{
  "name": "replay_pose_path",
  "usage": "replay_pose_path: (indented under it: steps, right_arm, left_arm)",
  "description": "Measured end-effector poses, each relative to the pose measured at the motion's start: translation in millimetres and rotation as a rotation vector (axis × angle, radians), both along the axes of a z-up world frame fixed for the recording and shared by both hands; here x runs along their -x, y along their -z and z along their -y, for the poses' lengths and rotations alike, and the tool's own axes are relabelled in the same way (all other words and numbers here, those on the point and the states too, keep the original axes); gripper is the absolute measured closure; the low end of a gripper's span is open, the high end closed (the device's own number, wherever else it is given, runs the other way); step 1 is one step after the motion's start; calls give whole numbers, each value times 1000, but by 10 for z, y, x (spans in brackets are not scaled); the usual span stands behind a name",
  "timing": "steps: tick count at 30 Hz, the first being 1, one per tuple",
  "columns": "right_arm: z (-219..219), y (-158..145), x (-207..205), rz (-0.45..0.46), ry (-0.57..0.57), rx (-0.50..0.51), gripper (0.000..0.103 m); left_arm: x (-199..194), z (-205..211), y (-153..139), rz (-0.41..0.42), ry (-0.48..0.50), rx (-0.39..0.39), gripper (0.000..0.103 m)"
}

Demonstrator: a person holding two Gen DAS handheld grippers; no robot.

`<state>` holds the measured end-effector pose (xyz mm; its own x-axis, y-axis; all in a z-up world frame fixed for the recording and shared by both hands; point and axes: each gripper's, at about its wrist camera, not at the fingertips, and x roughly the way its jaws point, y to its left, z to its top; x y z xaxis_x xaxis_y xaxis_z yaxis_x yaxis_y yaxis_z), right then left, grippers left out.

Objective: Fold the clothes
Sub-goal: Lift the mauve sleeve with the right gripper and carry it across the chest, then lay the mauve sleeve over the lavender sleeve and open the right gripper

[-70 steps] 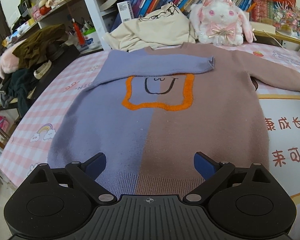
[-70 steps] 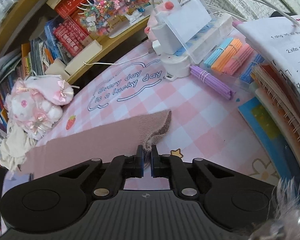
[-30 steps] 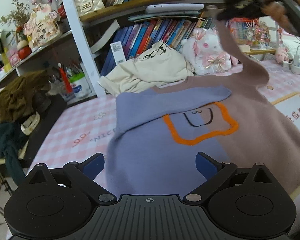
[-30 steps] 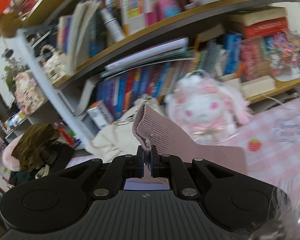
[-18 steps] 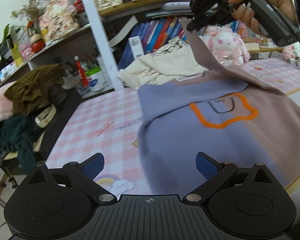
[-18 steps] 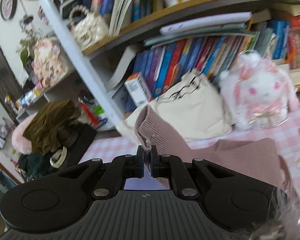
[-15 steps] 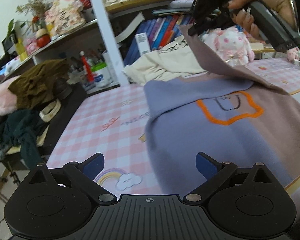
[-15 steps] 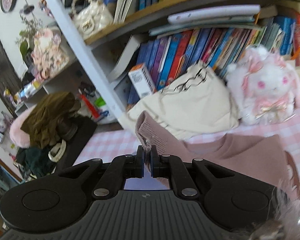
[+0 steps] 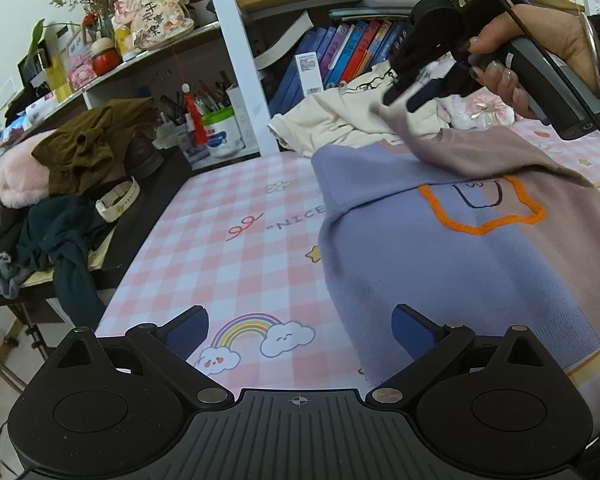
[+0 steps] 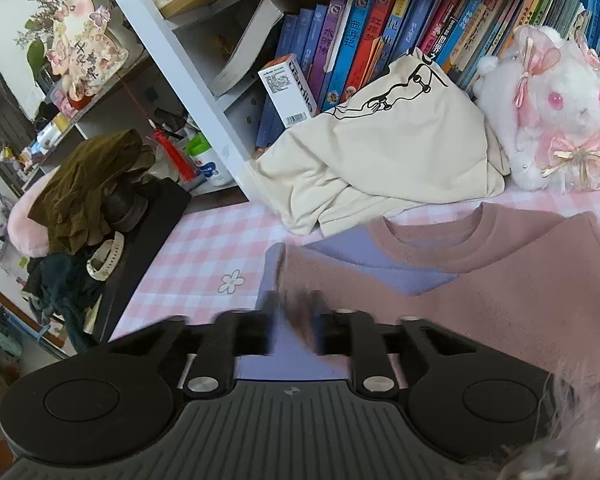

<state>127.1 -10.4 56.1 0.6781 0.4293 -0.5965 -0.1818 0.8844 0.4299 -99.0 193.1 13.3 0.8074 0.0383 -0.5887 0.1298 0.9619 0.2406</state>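
Left wrist | sweater [image 9: 480, 264] flat, neck toward shelves | left tool [image 9: 300, 330] wide, empty | right tool [image 10: 294, 320] parted (blurred)

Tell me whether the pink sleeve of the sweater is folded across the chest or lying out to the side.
Folded across. The pink sleeve drapes over the sweater chest, atop the folded purple sleeve.

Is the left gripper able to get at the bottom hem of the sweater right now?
Probably yes: the left gripper is open just short of the sweater, whose hem lies by its right finger with nothing between.
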Motion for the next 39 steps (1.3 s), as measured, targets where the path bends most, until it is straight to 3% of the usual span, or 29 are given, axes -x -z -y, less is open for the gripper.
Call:
replay_pose_path:
  steps: [1, 9, 18, 28, 39]
  right_arm:
    - [20, -9, 23, 12, 7, -2, 59]
    - [346, 46, 250, 0, 70, 16, 55]
    - [855, 199, 825, -21, 149, 138, 54]
    - [1371, 450, 1737, -75, 185, 325, 49]
    - [1481, 594, 2419, -149, 176, 357, 40]
  left_arm:
    - [-3, 3, 0, 0, 3, 1, 3]
    - [-81, 97, 18, 1, 45, 10, 3]
    - [-227, 268, 65, -10, 105, 11, 3]
    - [-341, 417, 163, -69, 139, 23, 3]
    - [-249, 271, 254, -195, 93, 60, 3]
